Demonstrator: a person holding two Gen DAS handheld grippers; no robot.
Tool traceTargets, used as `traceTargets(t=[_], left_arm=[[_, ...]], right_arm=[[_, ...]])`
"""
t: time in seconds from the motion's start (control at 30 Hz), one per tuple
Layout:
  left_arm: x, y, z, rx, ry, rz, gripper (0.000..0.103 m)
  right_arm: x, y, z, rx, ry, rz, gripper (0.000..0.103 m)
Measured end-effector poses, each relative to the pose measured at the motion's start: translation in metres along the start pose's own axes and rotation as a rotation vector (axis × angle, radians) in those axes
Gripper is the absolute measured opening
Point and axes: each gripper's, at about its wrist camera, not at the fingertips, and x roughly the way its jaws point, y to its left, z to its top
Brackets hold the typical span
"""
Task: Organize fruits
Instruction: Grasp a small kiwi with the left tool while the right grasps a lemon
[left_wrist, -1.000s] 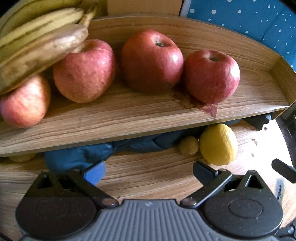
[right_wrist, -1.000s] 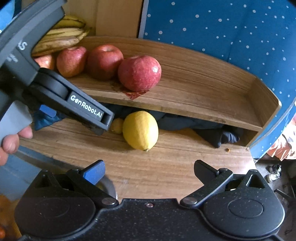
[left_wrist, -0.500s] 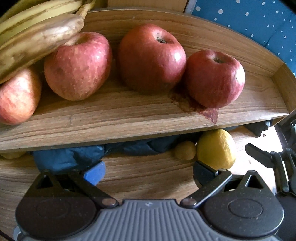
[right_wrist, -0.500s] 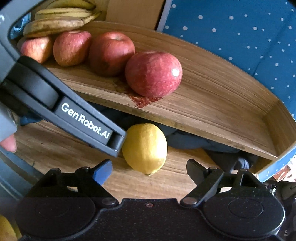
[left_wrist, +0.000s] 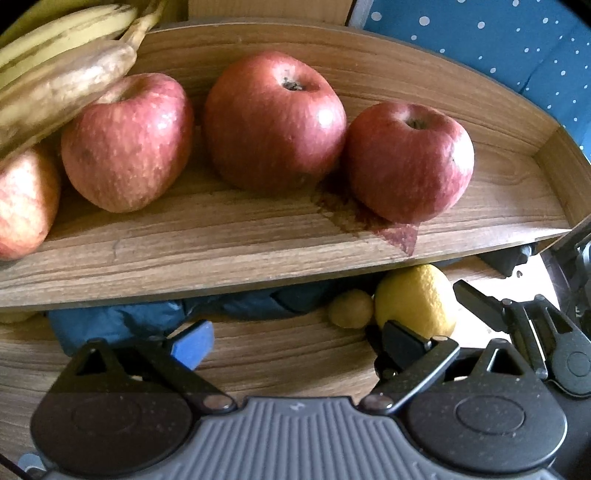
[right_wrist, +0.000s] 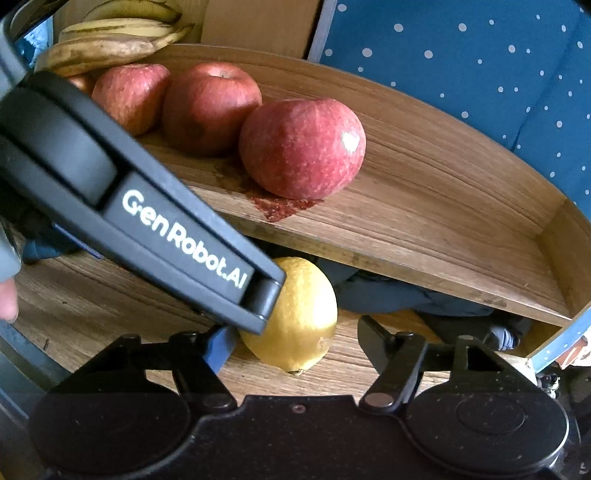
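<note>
R gripper (right_wrist: 291, 339) jaws closing round lemon (right_wrist: 295, 314), lower centre, no contact yet; centre it first. L gripper (left_wrist: 291, 339) jaws open, empty.

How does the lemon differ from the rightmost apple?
The lemon is yellow, the rightmost apple red. The lemon is oval and smaller; the apple rounder, bigger. The lemon lies on the lower wooden surface, half under the tray; the apple sits in the tray. Both are whole fruit.

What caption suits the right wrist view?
Right claw, closing, brackets a lemon below a shelf of apples.
</note>
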Motion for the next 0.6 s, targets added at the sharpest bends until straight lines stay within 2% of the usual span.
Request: traceTargets(t=[0.13, 0.23, 0.4, 0.6], left_arm=[[-0.007, 0.000, -0.002, -0.002, -0.007, -0.006, 0.099], [-0.015, 0.003, -0.001, 0.001, -0.008, -0.015, 0.098], [-0.015, 0.002, 0.000, 0.002, -0.009, -0.032, 0.095], [-0.009, -0.002, -0.001, 0.014, 0.002, -0.056, 0.087]], right_arm=[[0.000, 0.001, 0.001, 0.014, -0.019, 0.011, 0.070], [-0.003, 0.001, -0.001, 0.007, -0.036, 0.033, 0.057], [-0.006, -0.004, -0.006, 0.035, -0.043, 0.037, 0.057], [-0.015, -0.012, -0.014, 0.054, -0.027, 0.030, 0.057]])
